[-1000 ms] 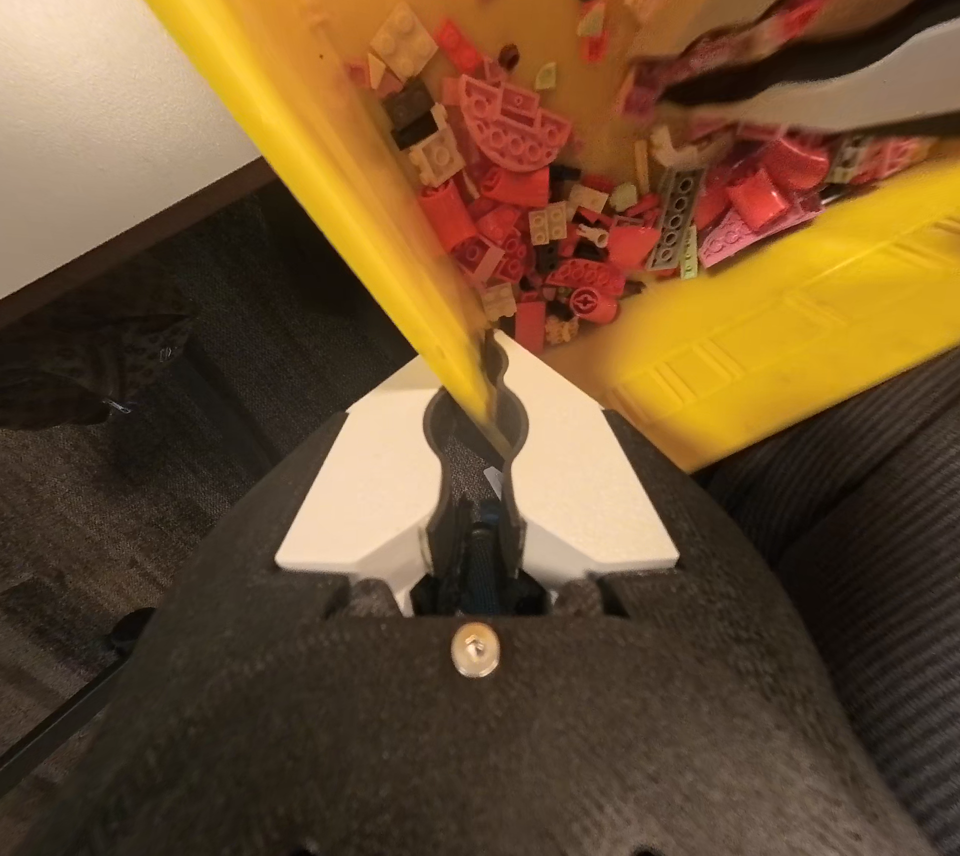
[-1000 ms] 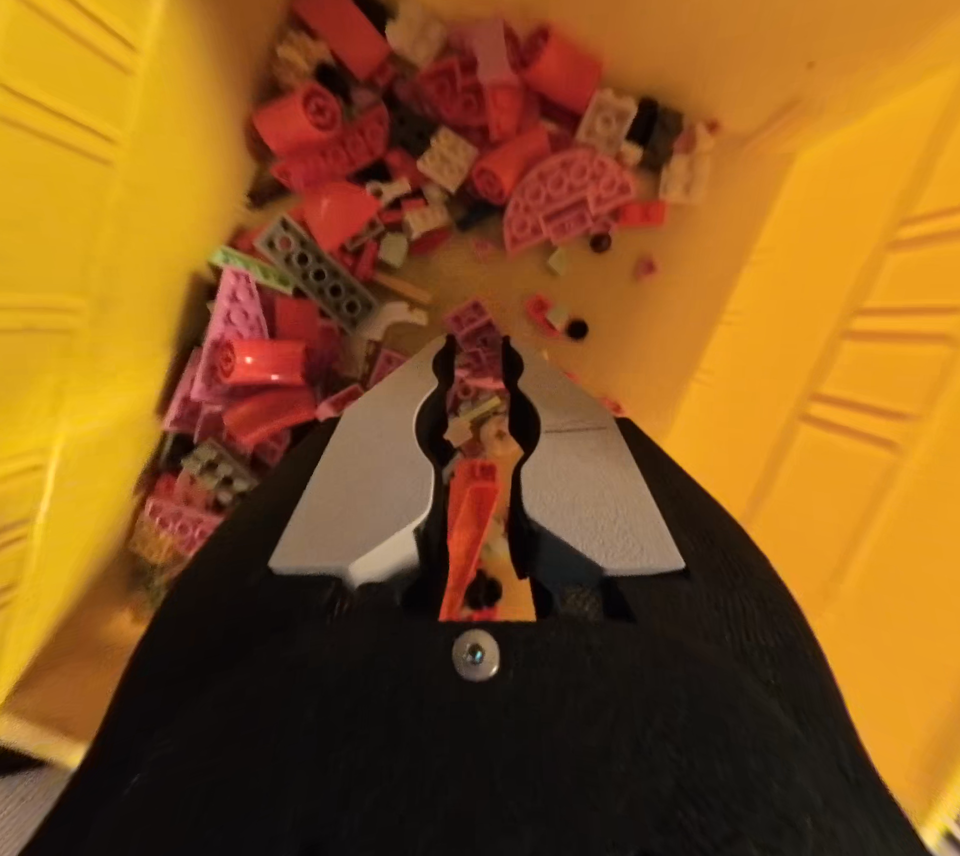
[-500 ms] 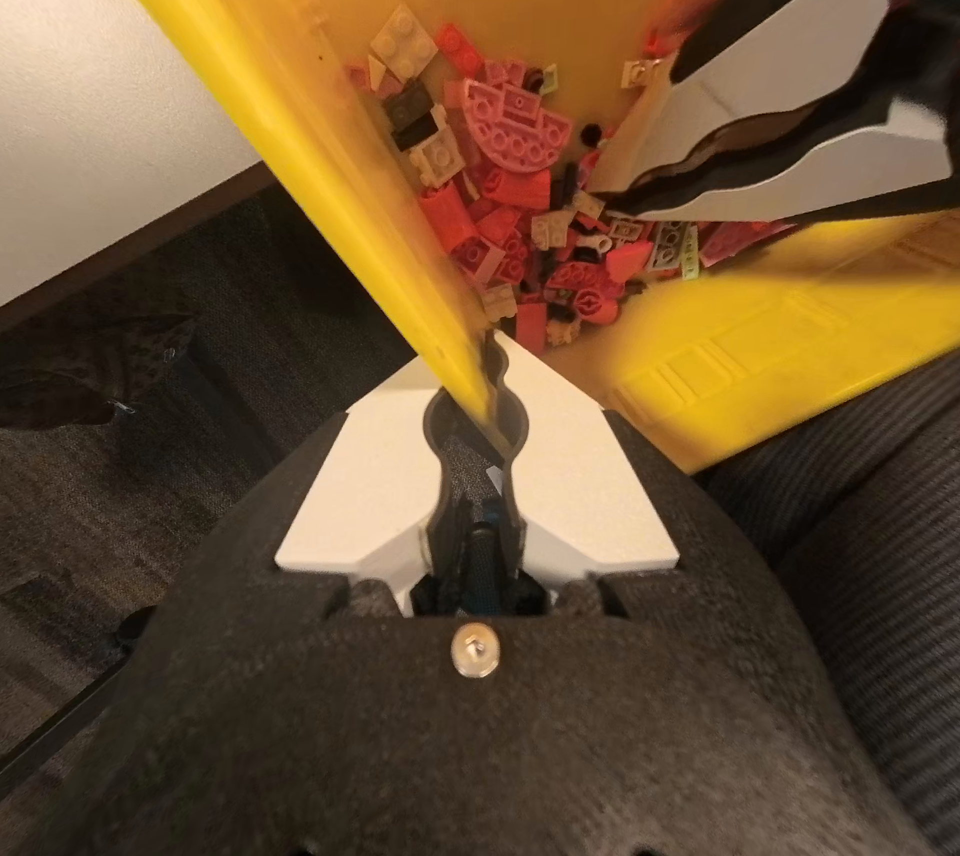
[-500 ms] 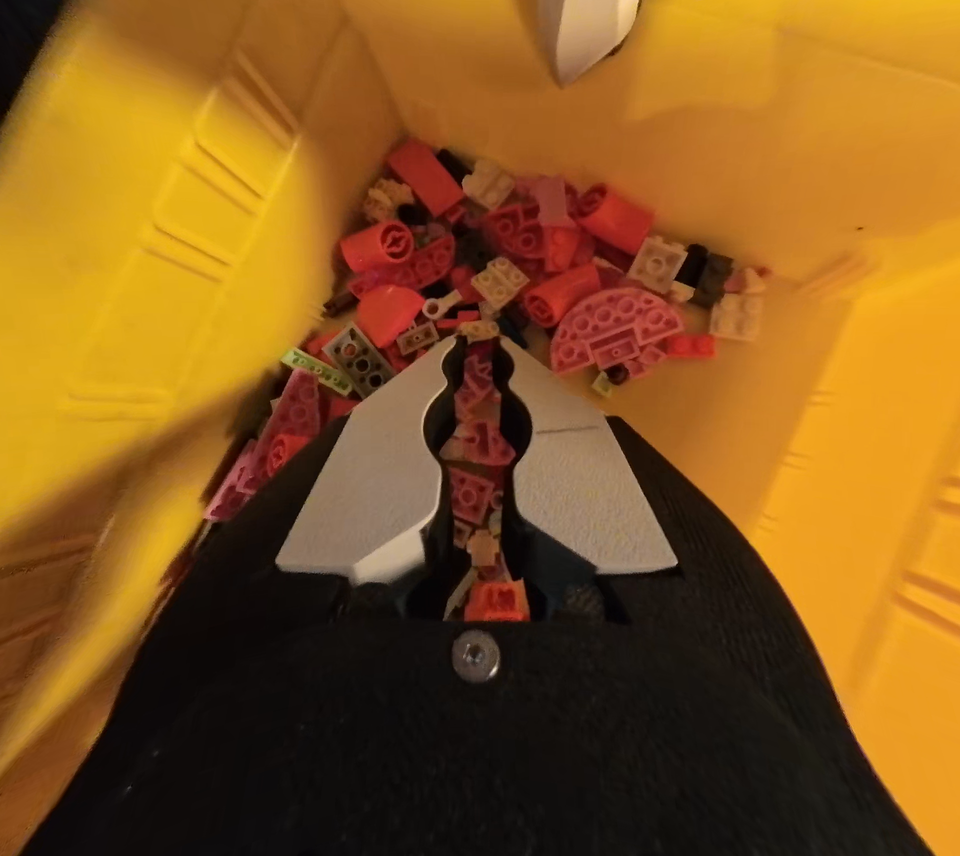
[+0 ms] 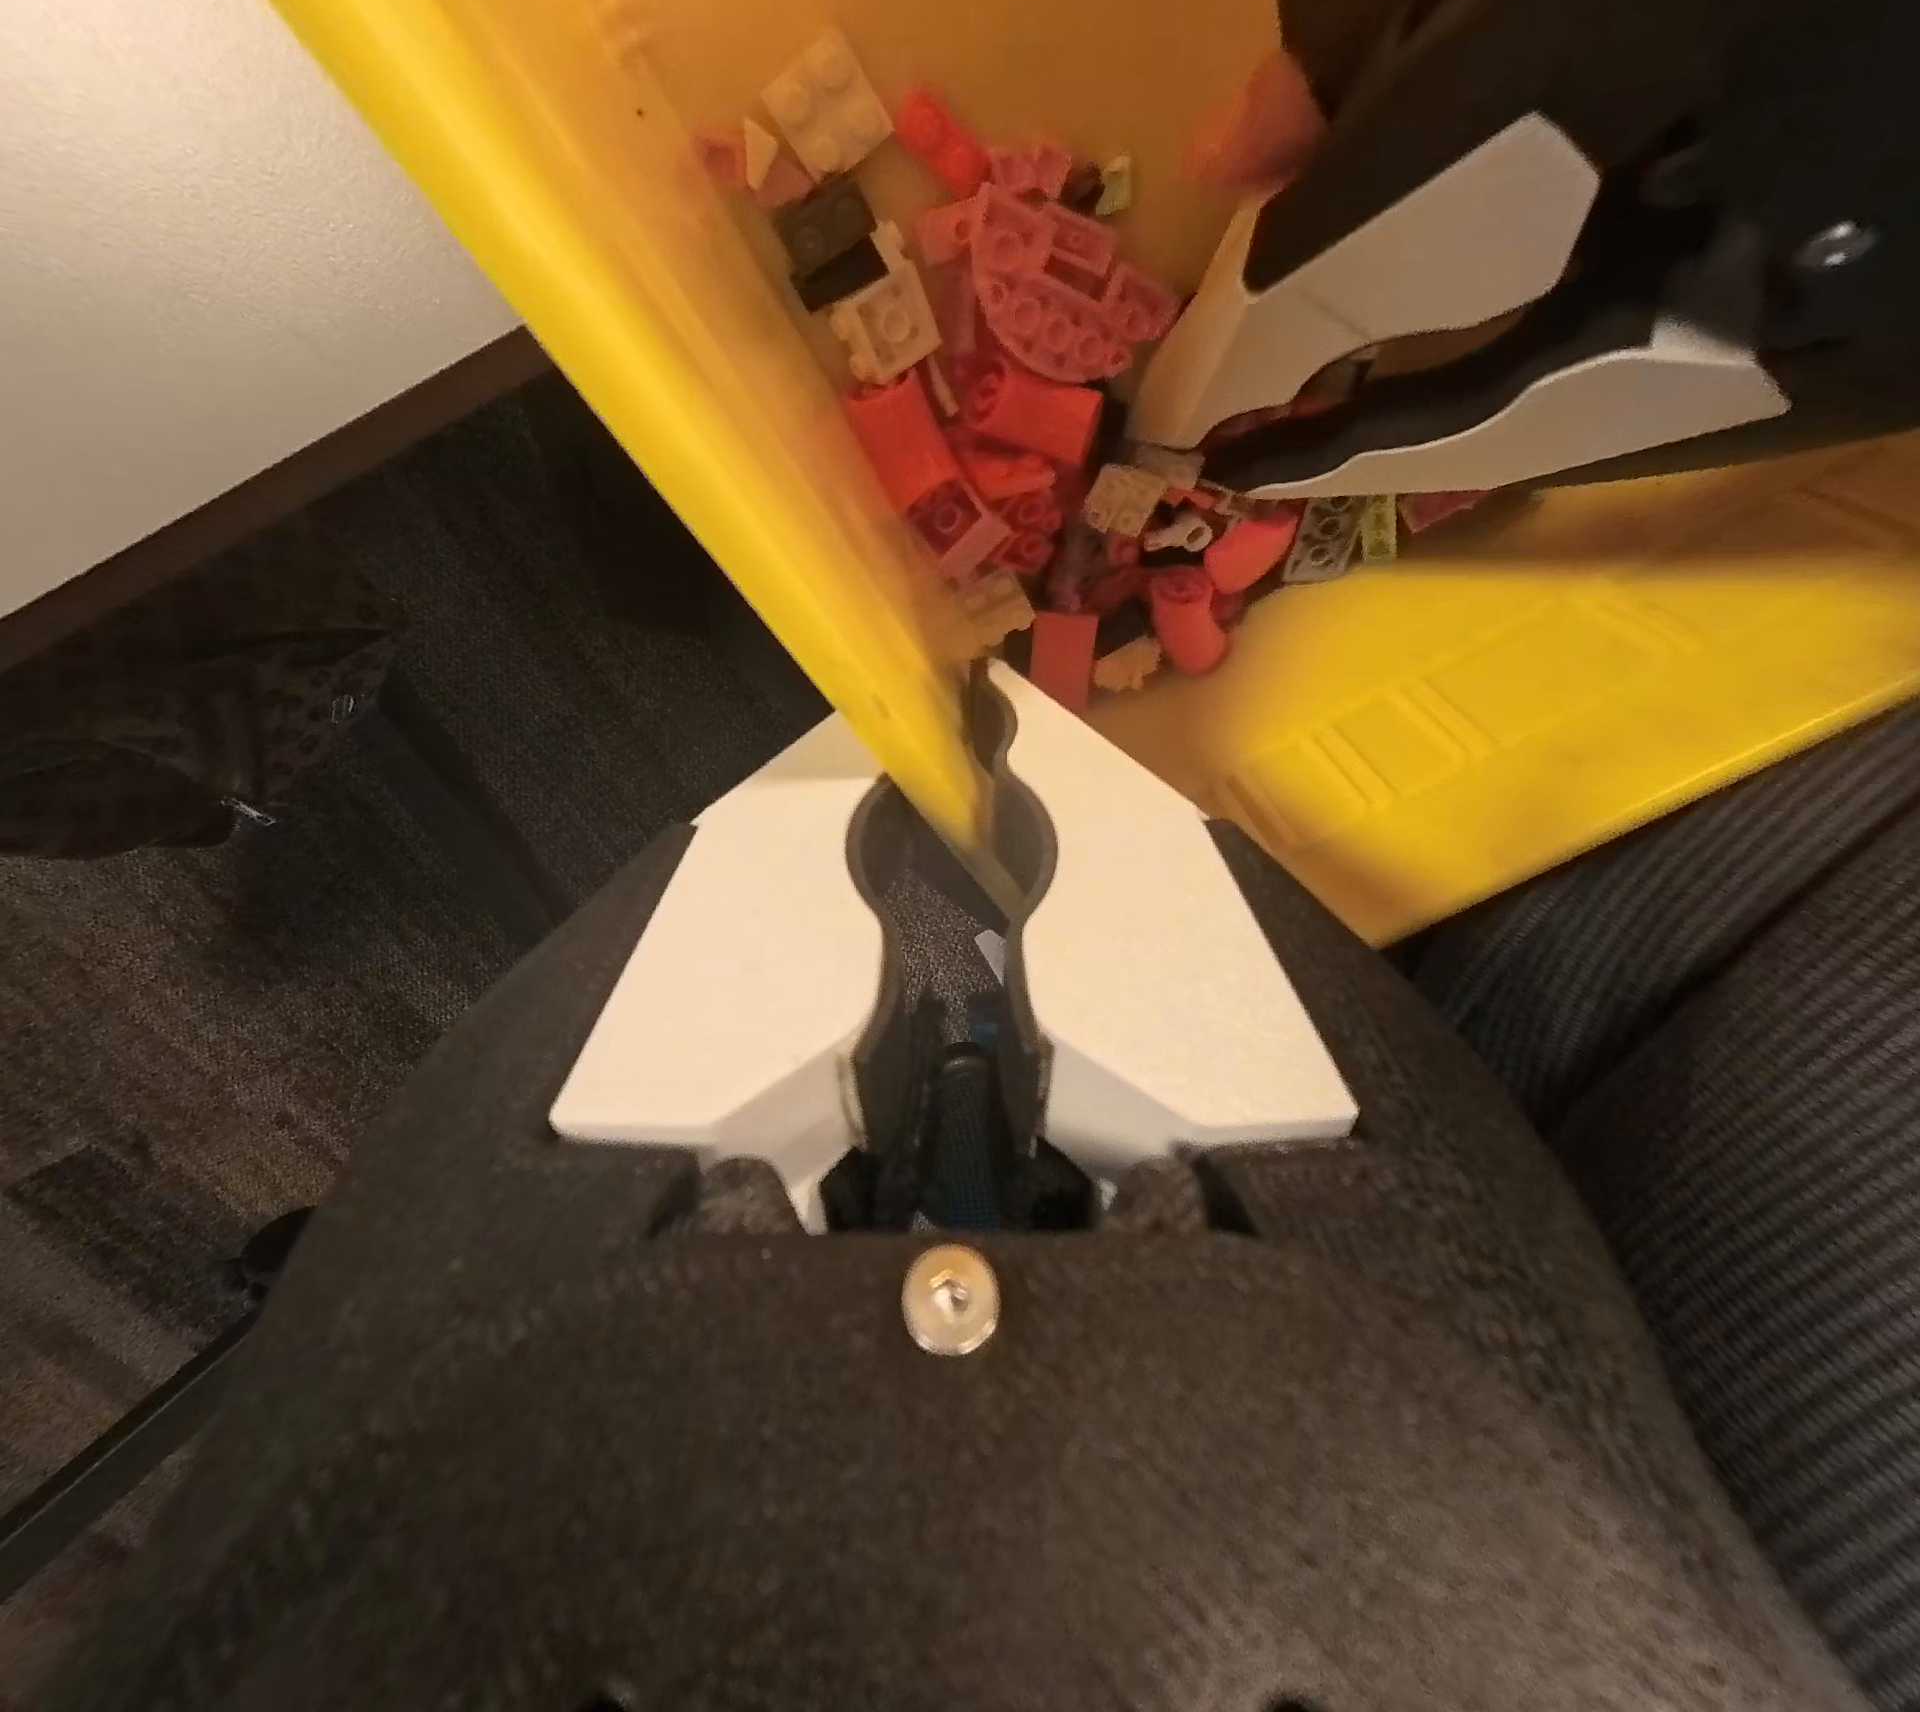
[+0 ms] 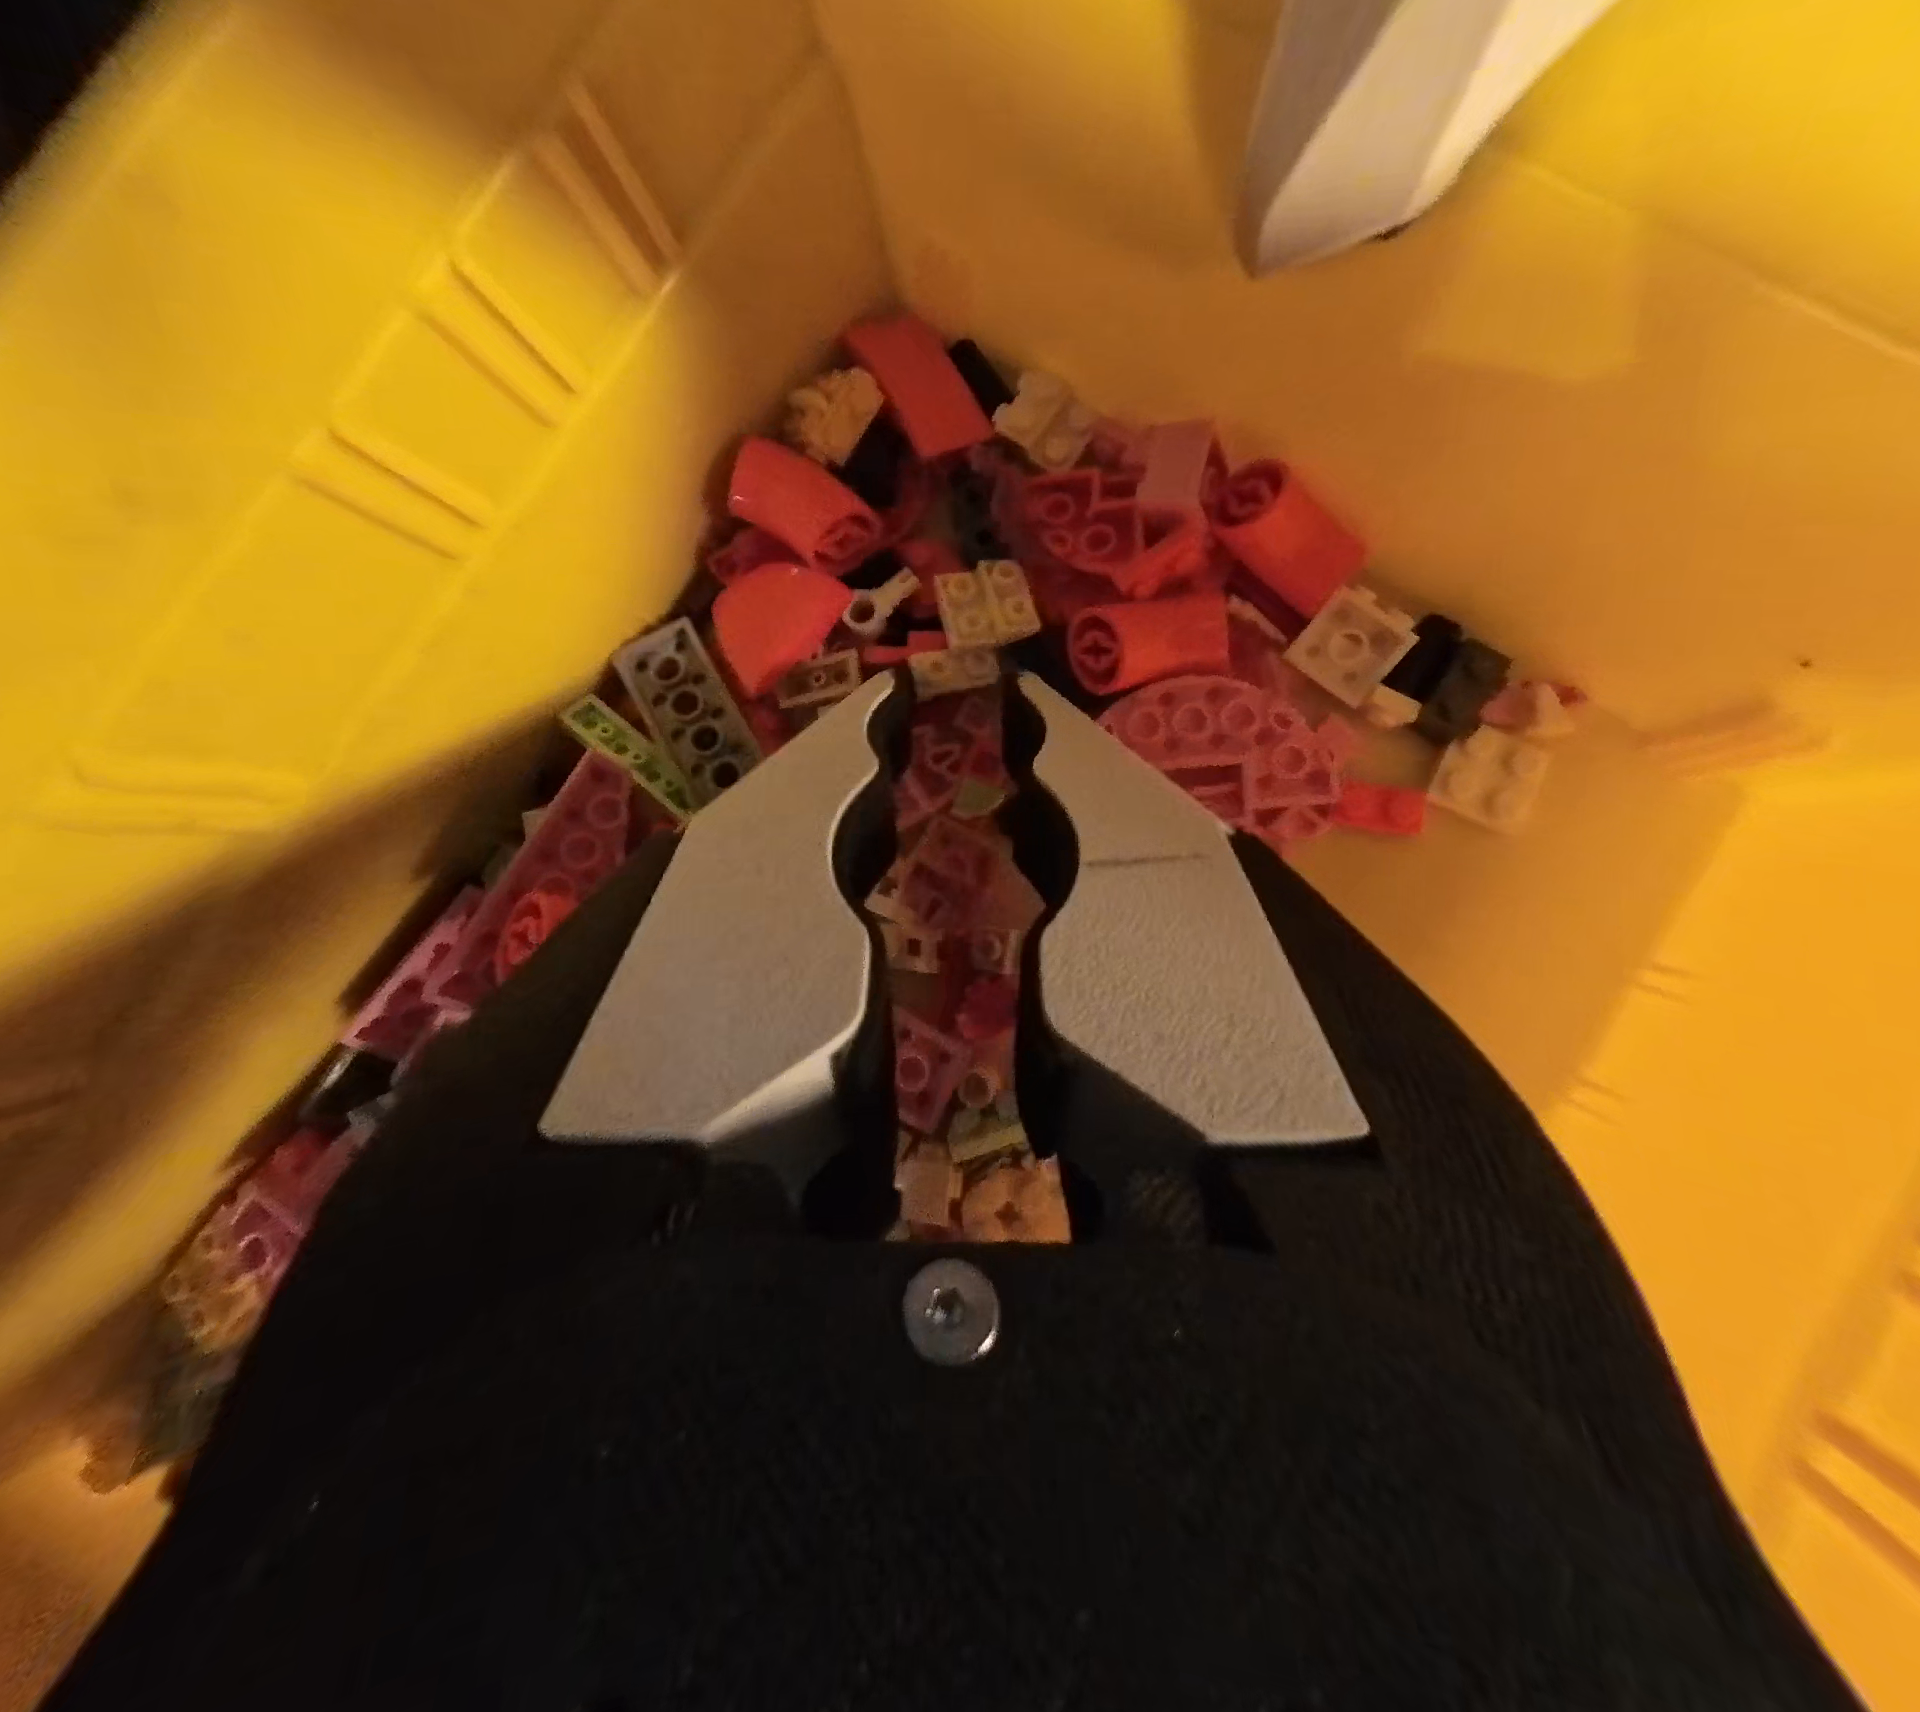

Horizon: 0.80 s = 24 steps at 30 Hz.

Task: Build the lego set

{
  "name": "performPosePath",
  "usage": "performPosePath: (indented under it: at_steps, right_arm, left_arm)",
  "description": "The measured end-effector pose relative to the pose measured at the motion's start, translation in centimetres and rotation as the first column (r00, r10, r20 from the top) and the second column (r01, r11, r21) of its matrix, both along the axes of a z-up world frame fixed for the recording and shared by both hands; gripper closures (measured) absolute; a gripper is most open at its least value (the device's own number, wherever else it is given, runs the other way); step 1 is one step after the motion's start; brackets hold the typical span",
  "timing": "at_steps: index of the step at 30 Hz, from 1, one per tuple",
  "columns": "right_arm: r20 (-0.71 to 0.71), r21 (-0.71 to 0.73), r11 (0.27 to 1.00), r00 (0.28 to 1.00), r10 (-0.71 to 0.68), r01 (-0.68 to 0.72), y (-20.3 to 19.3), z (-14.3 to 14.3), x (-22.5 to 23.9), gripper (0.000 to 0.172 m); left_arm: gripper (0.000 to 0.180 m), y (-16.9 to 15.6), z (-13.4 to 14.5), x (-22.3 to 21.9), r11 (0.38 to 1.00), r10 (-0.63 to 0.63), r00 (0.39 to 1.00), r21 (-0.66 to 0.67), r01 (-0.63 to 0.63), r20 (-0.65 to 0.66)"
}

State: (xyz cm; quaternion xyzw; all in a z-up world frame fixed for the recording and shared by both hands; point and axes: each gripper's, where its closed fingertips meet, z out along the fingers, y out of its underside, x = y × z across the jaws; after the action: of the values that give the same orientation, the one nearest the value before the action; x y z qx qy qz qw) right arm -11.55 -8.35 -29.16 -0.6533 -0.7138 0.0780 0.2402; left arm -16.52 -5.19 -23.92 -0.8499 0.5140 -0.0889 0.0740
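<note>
Left wrist view is showing the left gripper (image 5: 971,732) clamping its 2 white fingers (image 5: 1122,841) on the rim of a yellow bin (image 5: 582,228). The thin wall is running straight between the pads, and I judge that this grip is steadying the bin and tilting it, since the loose toy bricks (image 5: 997,415) are lying heaped against one corner of the floor rather than spread flat. Outside the bin, dark carpet (image 5: 312,727) is lying below a pale wall (image 5: 156,104), and ribbed dark fabric (image 5: 1714,987) is sitting under the bin's near edge.

Right wrist view is looking down into the bin, where the right gripper (image 6: 958,686) is reaching low over the pile with its fingers a little apart. A small cream plate (image 6: 951,670) is lying right at the tips, but I cannot tell whether the pads are pressing on it or only flanking it. Just beyond are sitting a cream square plate (image 6: 987,613), red curved pieces (image 6: 779,623), a grey holed beam (image 6: 681,712) and a pink half-round plate (image 6: 1216,737). A white finger of the other gripper (image 6: 1382,52) is showing at the far rim. From the left side, the right gripper's fingers (image 5: 1403,332) are dipping into the heap.
</note>
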Motion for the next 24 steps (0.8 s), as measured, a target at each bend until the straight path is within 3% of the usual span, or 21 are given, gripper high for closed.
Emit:
performPosePath:
  at_steps: [7,16,19,21,24]
  right_arm:
    - [-0.033,-0.079,0.997,0.999,0.015,-0.018,-0.9,-0.3,-0.3,0.154]
    - [-0.025,-0.022,1.000,1.000,0.003,-0.003,-0.5,0.5,0.9,0.157]
    - [-0.110,0.005,0.999,0.993,-0.031,0.032,-0.5,2.9,1.1,0.157]
    - [-0.250,0.019,0.998,0.966,-0.058,0.065,-0.6,6.1,0.8,0.157]
    - [-0.567,-0.024,0.997,0.821,-0.070,0.069,-1.2,12.7,0.3,0.157]
  left_arm:
    - [0.174,-0.1,0.1,-0.1,1.000,-0.004,1.000,-0.001,0.004,0.000]
    - [0.174,-0.3,0.1,0.2,1.000,-0.004,1.000,-0.002,0.004,0.004]
    - [0.174,-0.5,0.0,0.4,1.000,-0.002,1.000,-0.002,0.002,0.007]
    - [0.174,-0.7,-0.1,0.3,1.000,-0.001,1.000,-0.002,0.001,0.011]
    - [0.174,-0.7,-0.1,0.4,1.000,-0.002,1.000,0.000,0.002,0.011]
